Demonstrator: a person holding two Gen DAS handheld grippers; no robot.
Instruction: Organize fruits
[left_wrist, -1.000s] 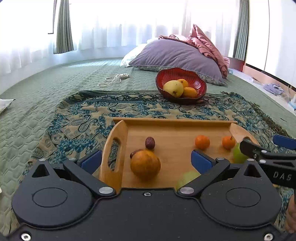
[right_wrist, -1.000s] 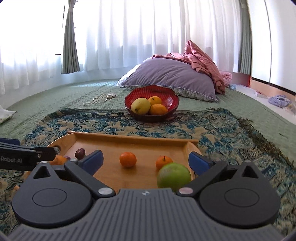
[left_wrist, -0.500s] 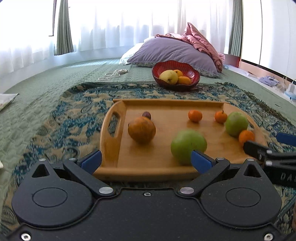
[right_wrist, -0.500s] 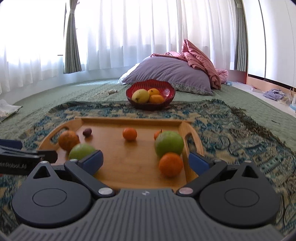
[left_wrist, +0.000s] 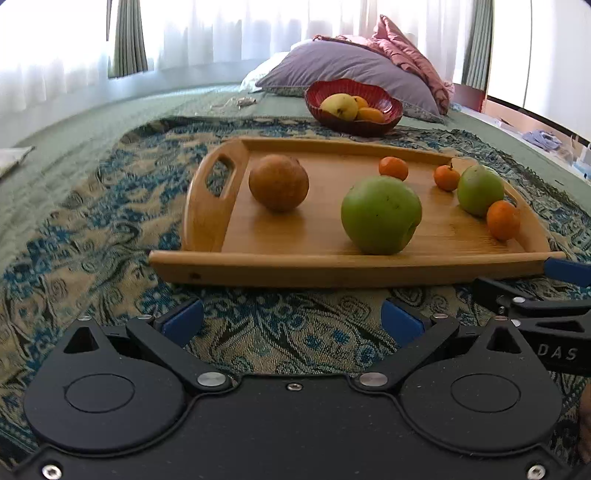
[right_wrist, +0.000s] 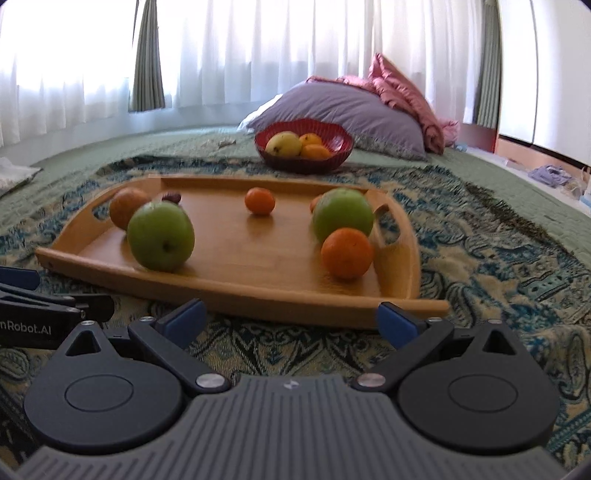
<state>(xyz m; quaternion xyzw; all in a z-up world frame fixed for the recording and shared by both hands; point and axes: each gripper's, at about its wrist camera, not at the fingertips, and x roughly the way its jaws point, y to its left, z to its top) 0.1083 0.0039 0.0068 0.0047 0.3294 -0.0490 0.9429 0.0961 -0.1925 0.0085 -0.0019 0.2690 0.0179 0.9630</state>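
Both tools, left tool (left_wrist: 291, 321) and right tool (right_wrist: 291, 319), gape wide, gripping nothing, just short of the wooden tray (right_wrist: 258, 291) on the bed. Dark small fruit (right_wrist: 171, 196) half hidden. On the tray: two green apples (left_wrist: 380, 215), three small oranges (left_wrist: 502, 220), one brown fruit (left_wrist: 278, 187).

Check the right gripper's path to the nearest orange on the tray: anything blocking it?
Only the wooden tray's low front rim lies between the open right gripper and the orange. No fruit stands in front; a green apple sits just behind the orange.
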